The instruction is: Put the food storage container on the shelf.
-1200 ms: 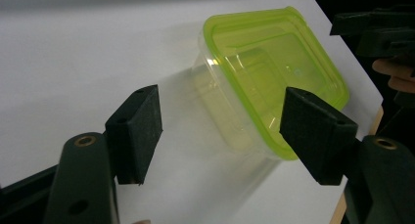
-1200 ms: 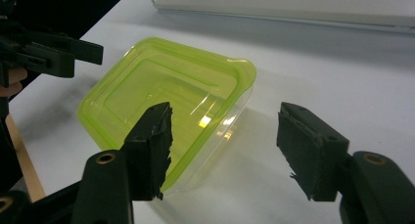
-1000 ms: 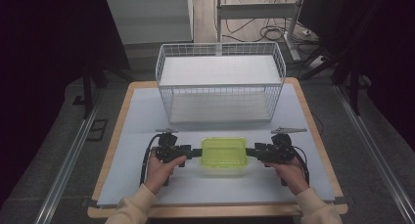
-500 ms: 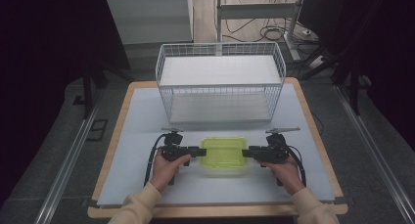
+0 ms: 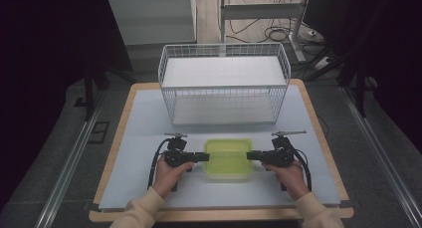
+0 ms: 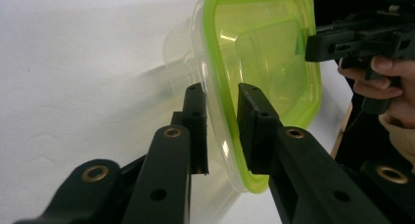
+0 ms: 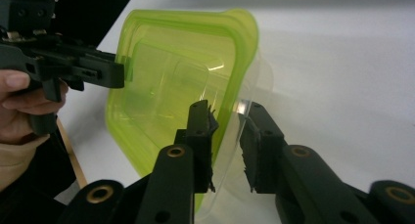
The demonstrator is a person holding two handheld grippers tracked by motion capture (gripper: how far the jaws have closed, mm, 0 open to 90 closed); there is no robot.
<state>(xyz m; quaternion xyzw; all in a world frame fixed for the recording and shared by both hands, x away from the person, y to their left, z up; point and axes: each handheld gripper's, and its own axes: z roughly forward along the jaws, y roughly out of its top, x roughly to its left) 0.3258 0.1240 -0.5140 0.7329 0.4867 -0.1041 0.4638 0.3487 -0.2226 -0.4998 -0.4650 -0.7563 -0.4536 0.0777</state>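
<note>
In the high view, a green-lidded container (image 5: 228, 159) is seen between the left gripper (image 5: 205, 157) and the right gripper (image 5: 249, 156). In the left gripper view, its rim is clamped between jaws that have just been closing. In the right gripper view, the opposite rim sits between closing jaws, seemingly gripped.

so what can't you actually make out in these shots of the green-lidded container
- Contents of the lidded container: high view too small; both gripper views show glare on the green lid.
- Whether the left gripper pads press the rim: left gripper view, a thin gap seems to remain.
- Same for the right gripper, in the right gripper view.
- Wire basket floor: mesh blurs it.
</note>
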